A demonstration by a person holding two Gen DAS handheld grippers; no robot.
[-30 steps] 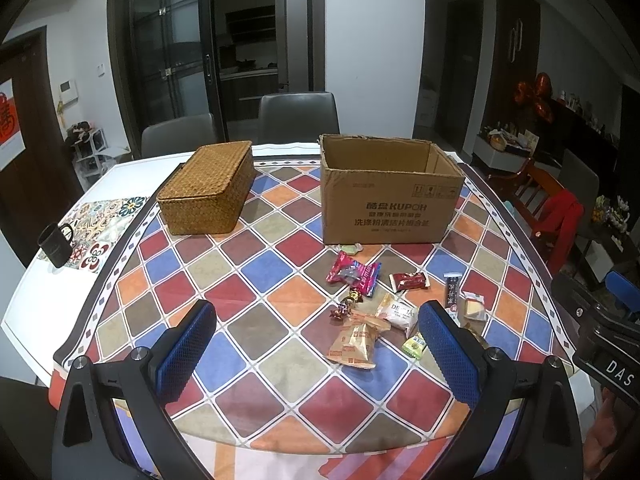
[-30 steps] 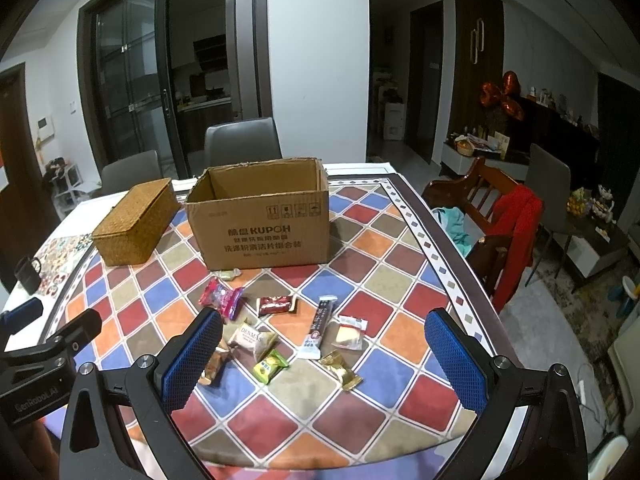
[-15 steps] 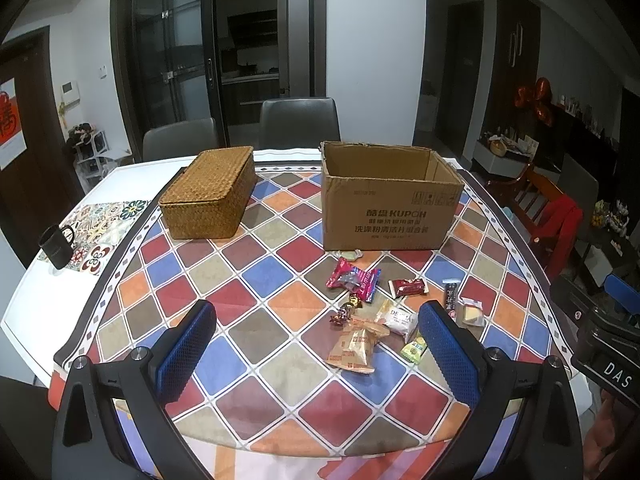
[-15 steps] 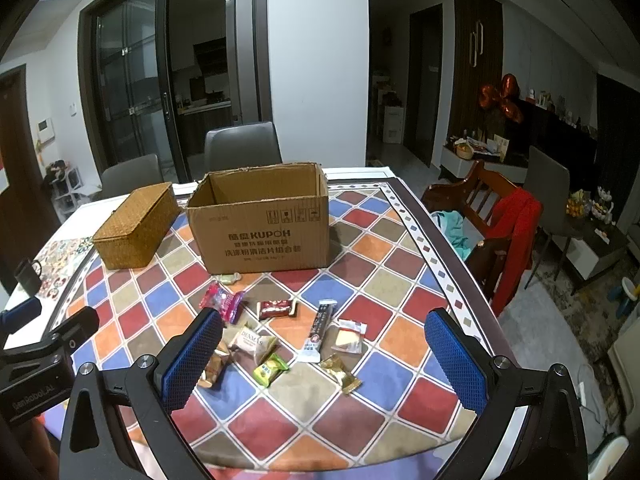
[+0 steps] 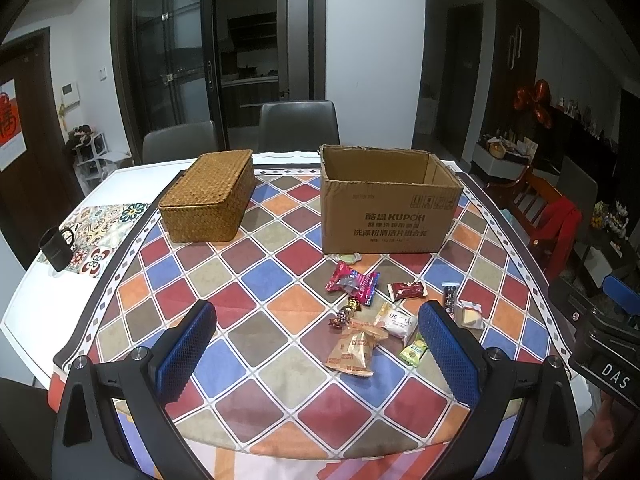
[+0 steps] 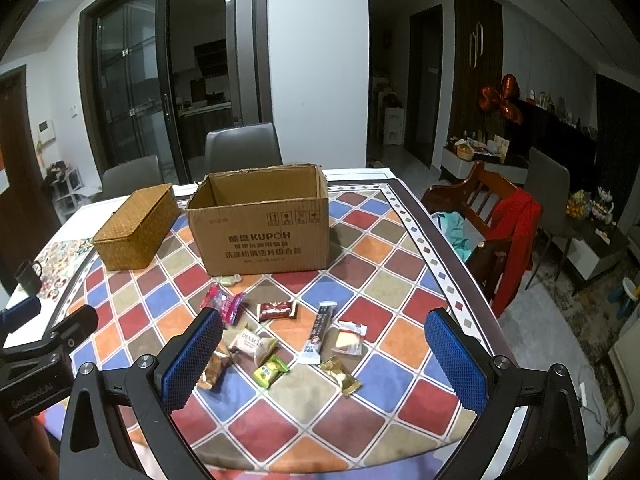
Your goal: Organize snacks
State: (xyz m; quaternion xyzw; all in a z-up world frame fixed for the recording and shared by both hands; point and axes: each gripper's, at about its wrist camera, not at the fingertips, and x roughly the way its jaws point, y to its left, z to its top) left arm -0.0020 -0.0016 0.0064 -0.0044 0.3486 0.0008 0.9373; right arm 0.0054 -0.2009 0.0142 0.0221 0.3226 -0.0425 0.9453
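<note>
Several wrapped snacks lie loose on the chequered tablecloth in front of an open cardboard box [image 5: 388, 208] [image 6: 260, 228]: a pink packet [image 5: 352, 282] [image 6: 222, 303], a dark red bar [image 5: 406, 290] [image 6: 276, 310], a long stick pack [image 6: 318, 332], a white DENMAS pack [image 6: 254, 346], a green candy [image 6: 270, 370] and an orange-printed pack [image 5: 354, 350]. My left gripper [image 5: 316, 352] is open and empty, above the near table. My right gripper [image 6: 320, 360] is open and empty, above the snacks.
A lidded wicker basket [image 5: 208, 196] [image 6: 136, 226] stands left of the box. A black mug [image 5: 56, 250] sits on a patterned mat at the far left. Grey chairs stand behind the table; a wooden chair with red cloth [image 6: 508, 236] stands on the right.
Both grippers have drawn back and risen slightly, so the box and snacks look a little farther away. Both stay open; nothing on the table has moved.
</note>
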